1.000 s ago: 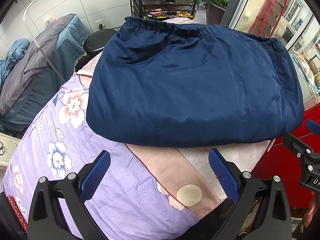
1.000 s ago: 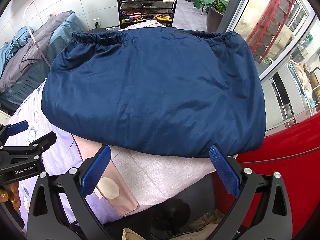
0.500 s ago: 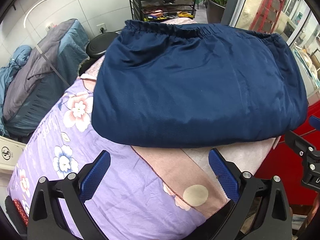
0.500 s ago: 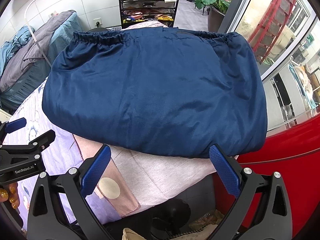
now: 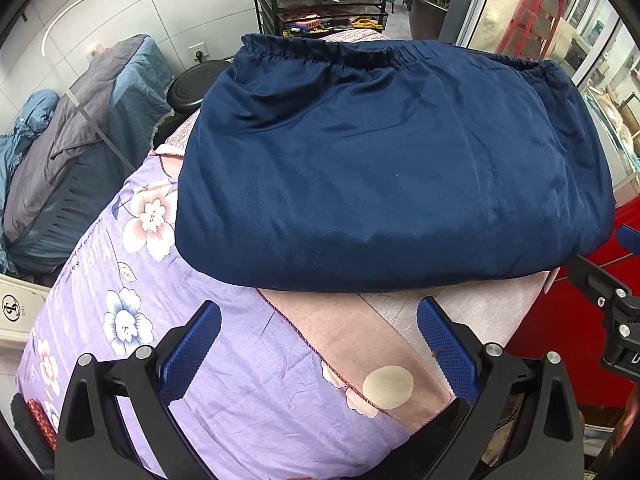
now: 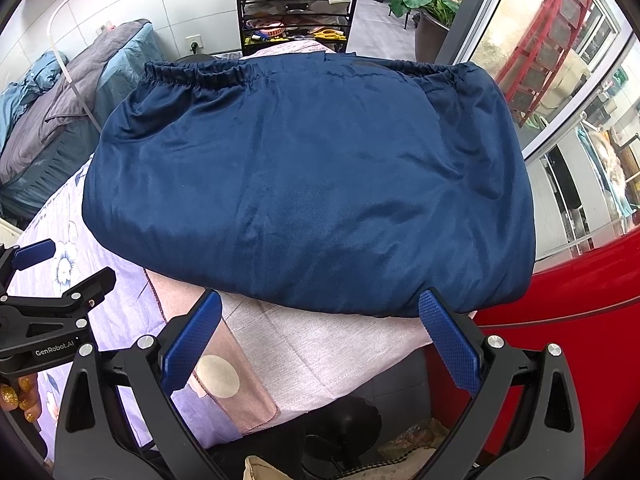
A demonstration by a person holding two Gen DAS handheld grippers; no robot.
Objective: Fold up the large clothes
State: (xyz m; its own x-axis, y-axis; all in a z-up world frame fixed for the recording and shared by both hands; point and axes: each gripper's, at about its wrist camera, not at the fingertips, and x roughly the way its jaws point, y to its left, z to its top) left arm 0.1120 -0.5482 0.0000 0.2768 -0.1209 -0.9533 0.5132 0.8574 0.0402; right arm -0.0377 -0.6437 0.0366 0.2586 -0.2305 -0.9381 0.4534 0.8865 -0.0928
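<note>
Because the navy garment [image 5: 384,160] already lies as a compact folded block across the far half of the surface [image 5: 248,384], you have both tongs drawn back to its near edge with nothing in them. Your left tongs [image 5: 318,354] hang wide open over the purple floral sheet [image 5: 120,280] and the pink cloth strip [image 5: 352,332], their blue pads [image 5: 188,354] short of the fold. Your right tongs [image 6: 320,340] are spread just as wide at the garment's near right corner, one pad over the pale pink cloth [image 6: 320,352] and the other at the hem, where the surface drops away beside a red panel [image 6: 580,340]; I cannot tell whether that pad touches the fabric.

The garment sits with its gathered elastic edge [image 6: 192,76] turned away from you and the smooth folded edge toward you, which keeps the loose, bunchy side out of your way and gives you a clean line to grip. Its right side hangs slightly past the surface edge, so that corner looks most likely to slide if you tug it.

Judging from the shape, most of the folding seems done. If you want another fold, each set of tongs is placed to take one near corner and carry it toward the elastic edge. The fabric looks slick and thick in layers, so I would bite deep enough to catch every layer.
</note>
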